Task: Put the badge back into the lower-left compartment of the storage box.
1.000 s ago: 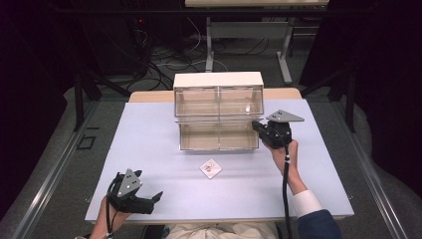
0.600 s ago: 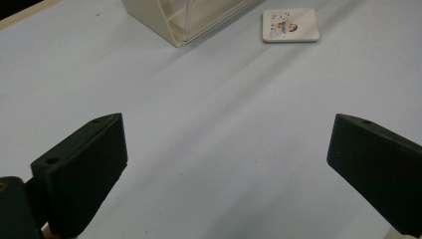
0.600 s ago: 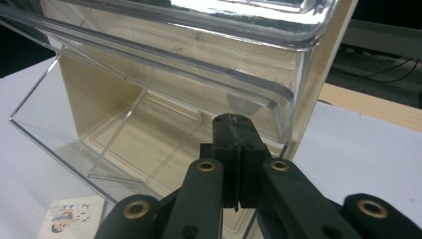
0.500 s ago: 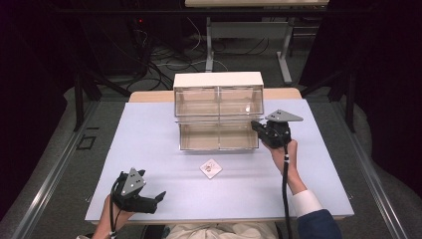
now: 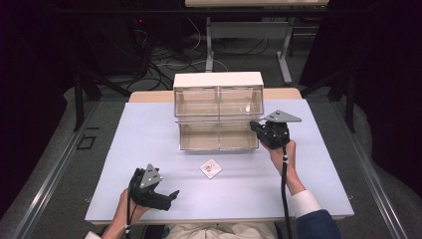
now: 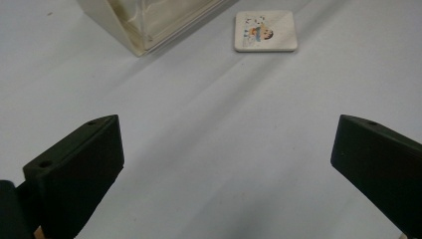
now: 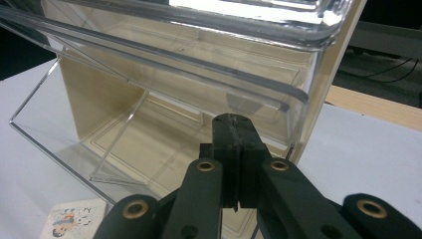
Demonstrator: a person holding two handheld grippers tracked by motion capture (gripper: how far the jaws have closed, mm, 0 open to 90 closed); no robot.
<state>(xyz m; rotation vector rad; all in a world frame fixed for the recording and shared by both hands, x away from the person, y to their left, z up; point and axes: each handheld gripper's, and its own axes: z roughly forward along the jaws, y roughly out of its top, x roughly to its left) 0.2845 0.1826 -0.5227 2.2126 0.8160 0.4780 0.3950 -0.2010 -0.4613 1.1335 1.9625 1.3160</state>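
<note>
A: Where does the small square white tile with a cartoon print (image 5: 211, 168) lie?

B: Flat on the pale lilac tabletop (image 5: 149, 129), in front of the clear plastic drawer cabinet with a cream frame (image 5: 218, 97) and apart from it. In the left gripper view the tile (image 6: 265, 31) sits near the top, just beside the corner of the pulled-out clear drawer (image 6: 149, 25).

A: And the left gripper (image 5: 169, 195)?

B: It rests low near the tabletop's front edge, held by the person's left hand (image 5: 130, 209), well apart from the tile. Its fingers (image 6: 79, 164) are spread wide with bare tabletop between them; nothing is held.

A: The right gripper (image 5: 255, 124)?

B: It is up at the right end of the lower clear drawer (image 5: 219, 137), which stands pulled out from the cabinet. The person's right hand (image 5: 284, 152) holds it, with a dark blue sleeve and white cuff (image 5: 303, 204) behind. In the right gripper view its fingers (image 7: 234, 149) are pressed together, their tips against the drawer's clear front wall (image 7: 149, 124). Whether they pinch the rim I cannot tell.

A: Anything else in that view?

B: The tile's corner (image 7: 74, 221) at the bottom left.
</note>
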